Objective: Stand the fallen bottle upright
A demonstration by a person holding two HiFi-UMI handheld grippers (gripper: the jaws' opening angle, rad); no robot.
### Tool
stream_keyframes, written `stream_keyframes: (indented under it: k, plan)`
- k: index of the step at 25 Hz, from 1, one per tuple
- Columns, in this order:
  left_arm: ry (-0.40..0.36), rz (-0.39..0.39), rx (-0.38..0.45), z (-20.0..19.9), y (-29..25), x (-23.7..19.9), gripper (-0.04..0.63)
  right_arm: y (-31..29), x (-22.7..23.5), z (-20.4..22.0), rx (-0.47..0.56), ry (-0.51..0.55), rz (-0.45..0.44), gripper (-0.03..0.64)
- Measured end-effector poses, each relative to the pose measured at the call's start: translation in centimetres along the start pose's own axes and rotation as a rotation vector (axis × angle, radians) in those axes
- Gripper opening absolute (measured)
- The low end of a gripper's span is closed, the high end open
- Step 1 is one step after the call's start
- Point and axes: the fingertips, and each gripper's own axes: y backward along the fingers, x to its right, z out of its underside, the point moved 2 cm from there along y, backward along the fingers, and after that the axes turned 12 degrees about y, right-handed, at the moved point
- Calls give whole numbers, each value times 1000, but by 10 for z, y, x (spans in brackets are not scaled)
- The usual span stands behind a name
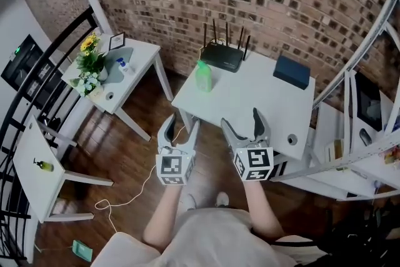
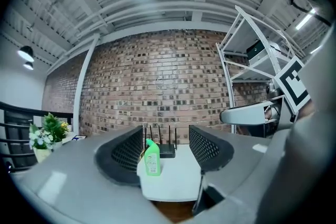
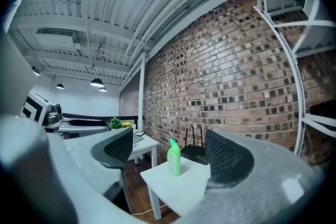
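Bottle [image 1: 204,76]: green, standing upright near the far left corner of the white bench [image 1: 262,103].
Router [image 1: 222,56]: black, aerials up, just beside the bottle at the back edge.
Blue box [image 1: 292,72]: far right corner of the bench.
Left gripper [image 1: 181,125]: jaws partly apart, nothing between them; held off the near edge, well apart from the bottle.
Right gripper [image 1: 241,120]: jaws wide apart, empty; over the near edge.

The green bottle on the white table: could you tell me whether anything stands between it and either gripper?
Nothing visible does: only bare white table lies between the upright green bottle and the open left gripper and right gripper.
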Motion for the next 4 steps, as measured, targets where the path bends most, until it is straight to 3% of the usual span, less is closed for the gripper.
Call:
stream_keyframes:
  k: [4]
  plan:
    - [-32, -4, 60, -9, 6, -17, 258, -5, -11, -15, 43, 38, 2, 411]
